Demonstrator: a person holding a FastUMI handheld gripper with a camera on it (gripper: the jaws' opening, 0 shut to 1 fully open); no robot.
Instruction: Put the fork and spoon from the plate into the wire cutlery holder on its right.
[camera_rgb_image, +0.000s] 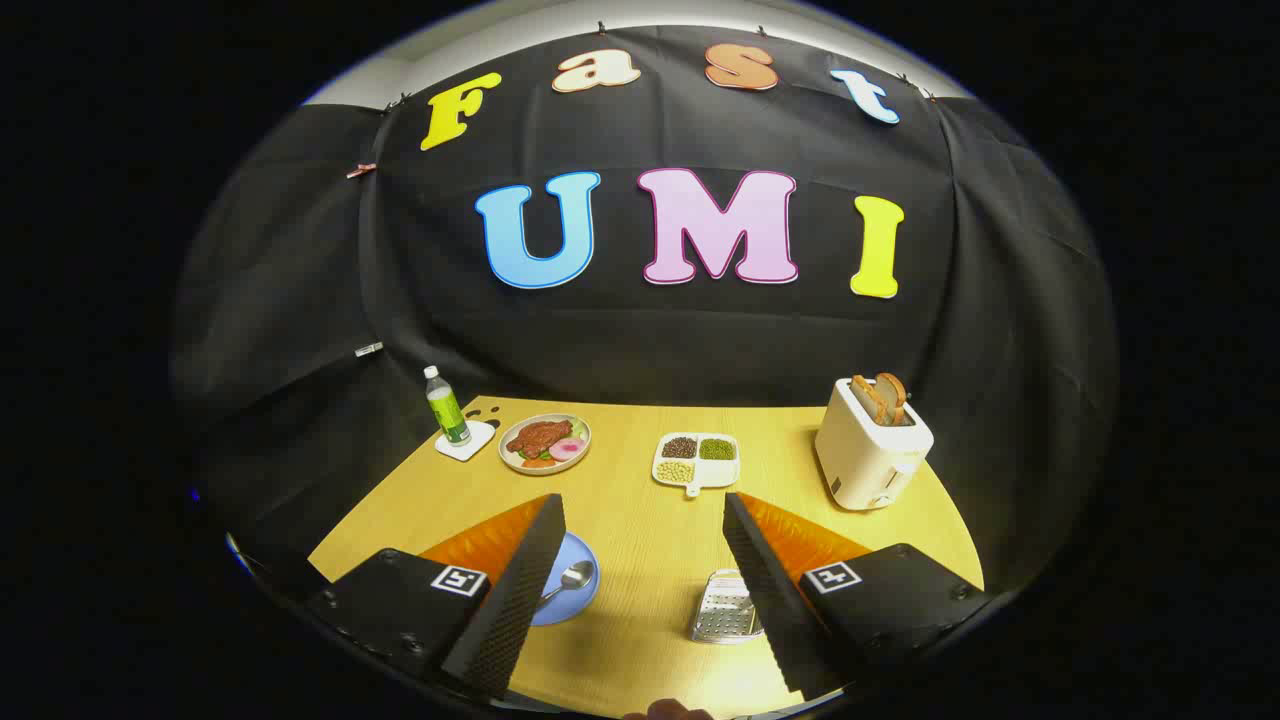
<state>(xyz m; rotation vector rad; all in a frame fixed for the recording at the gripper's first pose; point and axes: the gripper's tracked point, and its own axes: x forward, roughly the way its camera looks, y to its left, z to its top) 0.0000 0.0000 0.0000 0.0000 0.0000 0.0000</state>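
Note:
My gripper (643, 515) is open, held high over the near part of a yellow wooden table (640, 540) with nothing between its fingers. Beside the left finger (520, 590) lies a blue plate (572, 590), partly hidden behind that finger. A silver spoon (572, 578) rests on the plate, bowl toward the far side. I cannot make out the fork; the finger may cover it. To the plate's right, against the right finger (770, 590), stands the silver wire cutlery holder (722, 608), seen from above, its right side hidden by that finger.
Beyond the fingers stand a white toaster (868, 450) with toast at the right, a white divided dish of beans (696, 460) in the middle, a plate of food (545, 443) and a bottle (446, 405) on a coaster at the left. A fingertip shows by the near edge.

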